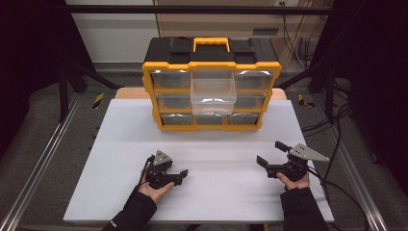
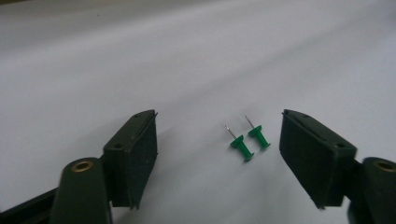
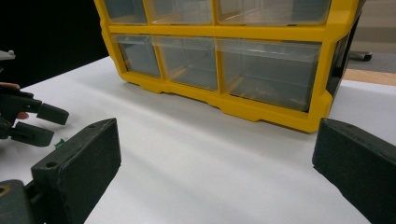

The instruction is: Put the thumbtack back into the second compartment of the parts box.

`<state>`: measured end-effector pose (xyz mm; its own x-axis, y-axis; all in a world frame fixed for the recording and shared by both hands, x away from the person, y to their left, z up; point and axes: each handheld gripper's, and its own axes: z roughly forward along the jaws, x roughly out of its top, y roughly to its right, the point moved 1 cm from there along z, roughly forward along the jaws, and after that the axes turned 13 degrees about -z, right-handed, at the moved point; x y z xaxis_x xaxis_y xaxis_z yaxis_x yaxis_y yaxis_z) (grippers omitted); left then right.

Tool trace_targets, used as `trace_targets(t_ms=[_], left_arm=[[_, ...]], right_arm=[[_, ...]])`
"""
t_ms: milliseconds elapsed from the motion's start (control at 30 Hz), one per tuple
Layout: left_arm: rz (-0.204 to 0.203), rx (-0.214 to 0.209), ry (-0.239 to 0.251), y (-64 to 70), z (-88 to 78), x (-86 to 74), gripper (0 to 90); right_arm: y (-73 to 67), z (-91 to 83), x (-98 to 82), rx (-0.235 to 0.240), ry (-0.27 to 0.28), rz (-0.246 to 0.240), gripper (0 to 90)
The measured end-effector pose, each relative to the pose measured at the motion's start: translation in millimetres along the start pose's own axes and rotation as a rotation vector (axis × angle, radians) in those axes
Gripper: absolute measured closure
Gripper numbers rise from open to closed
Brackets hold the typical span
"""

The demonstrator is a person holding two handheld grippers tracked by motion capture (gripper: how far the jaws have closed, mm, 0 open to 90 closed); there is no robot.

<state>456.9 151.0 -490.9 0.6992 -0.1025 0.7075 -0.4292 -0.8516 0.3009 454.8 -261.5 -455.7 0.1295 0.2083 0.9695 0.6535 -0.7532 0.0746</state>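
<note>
— Where are the pins relative to your left gripper [image 2: 219, 140]?

— Two green push pins [image 2: 249, 141] lie on the white board [image 2: 196, 56], right between my jaws. They sit side by side, nearly touching, closer to the jaw on the right of my left gripper view than to the one on the left. Their needle tips point away from me.

— Do you have hold of them?

— No. My jaws stand partly open with bare board on both sides of the pins; neither pad touches them. Nothing is gripped.

— And from above?

— In the high view my left gripper [image 1: 179, 175] sits low over the near part of the board, jaws pointing toward the middle. The pins are too small to make out there.

— Your other hand?

— My right gripper [image 3: 215, 172] is wide open and holds nothing. In the high view it [image 1: 271, 153] rests at the right of the board, well apart from the left one. It faces the yellow drawer organizer [image 3: 224, 102] standing at the far edge, which has one clear drawer [image 1: 213, 95] pulled out in the middle.
</note>
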Motion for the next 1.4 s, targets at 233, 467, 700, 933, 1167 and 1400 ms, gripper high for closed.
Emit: trace_targets(t_ms=[233, 467, 700, 933, 1167, 1400], left_arm=[[-0.012, 0.002, 0.012, 2.5, 0.8, -3.0, 49.4], [-0.022, 0.003, 0.010, 7.0, 2.9, -4.9, 60.8], [-0.018, 0.017, 0.011, 10.7, 3.8, -6.4, 70.1], [-0.014, 0.031, 0.009, 15.0, 4.0, -7.9, 73.8], [-0.015, 0.049, 0.009, 17.1, 4.4, -8.6, 75.8], [0.010, 0.069, -0.013, 18.8, 6.1, -5.3, 81.3]], right_arm=[[0.0, 0.1, 0.0, -0.001, 0.000, 0.000, 1.5], [0.2, 0.0, 0.0, -0.002, 0.001, -0.002, 1.5], [0.2, 0.0, 0.1, -0.002, 0.002, -0.001, 1.5], [0.3, 0.2, -0.1, -0.003, 0.002, -0.003, 1.5], [0.3, -0.1, 0.2, -0.004, 0.000, 0.002, 1.5], [0.3, 0.8, 0.5, -0.003, 0.004, -0.002, 1.5]])
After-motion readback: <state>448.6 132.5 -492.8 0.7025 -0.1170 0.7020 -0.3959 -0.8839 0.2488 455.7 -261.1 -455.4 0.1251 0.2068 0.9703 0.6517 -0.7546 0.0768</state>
